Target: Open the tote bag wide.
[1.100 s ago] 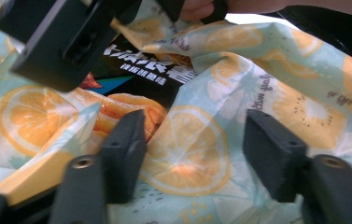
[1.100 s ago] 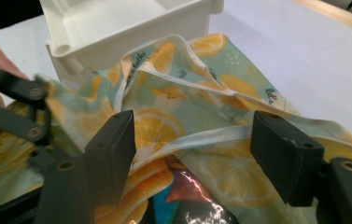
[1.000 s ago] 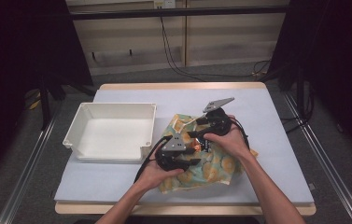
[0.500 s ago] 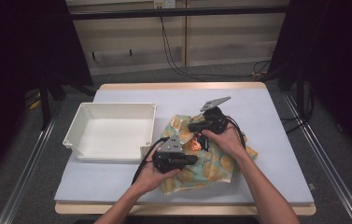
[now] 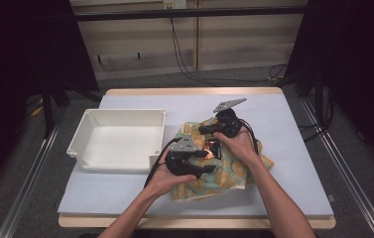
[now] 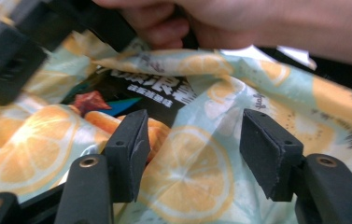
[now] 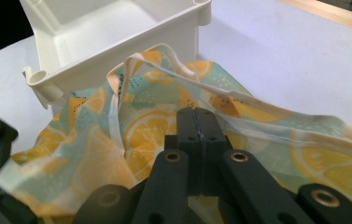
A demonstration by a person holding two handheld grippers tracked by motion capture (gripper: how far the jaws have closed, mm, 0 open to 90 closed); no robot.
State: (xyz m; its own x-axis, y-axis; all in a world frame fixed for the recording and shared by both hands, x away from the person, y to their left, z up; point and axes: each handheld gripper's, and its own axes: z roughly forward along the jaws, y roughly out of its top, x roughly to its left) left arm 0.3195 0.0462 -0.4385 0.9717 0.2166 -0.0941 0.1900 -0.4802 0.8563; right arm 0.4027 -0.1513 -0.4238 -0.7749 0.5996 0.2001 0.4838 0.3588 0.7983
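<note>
A fabric bag [image 5: 236,171] printed with lemon slices lies crumpled on the table, right of centre. Through its mouth shows a dark snack packet [image 6: 150,91] with orange and white print. My left gripper [image 5: 205,167] is open, its jaws standing over the cloth [image 6: 187,177] just in front of the packet. My right gripper [image 5: 210,141] is shut on the bag's upper rim [image 7: 239,100] and holds that edge up off the table. In the left gripper view, the person's right hand [image 6: 257,23] sits just behind the bag's mouth.
A white plastic tray [image 5: 83,130] stands to the left of the bag, its corner [image 7: 117,67] close to the cloth. Pale blue table surface [image 5: 293,124] stretches behind and to the right. Black cables trail from both grippers.
The left gripper has edged forward and right toward the bag's mouth. The right gripper has lifted the rim slightly and stayed shut.
</note>
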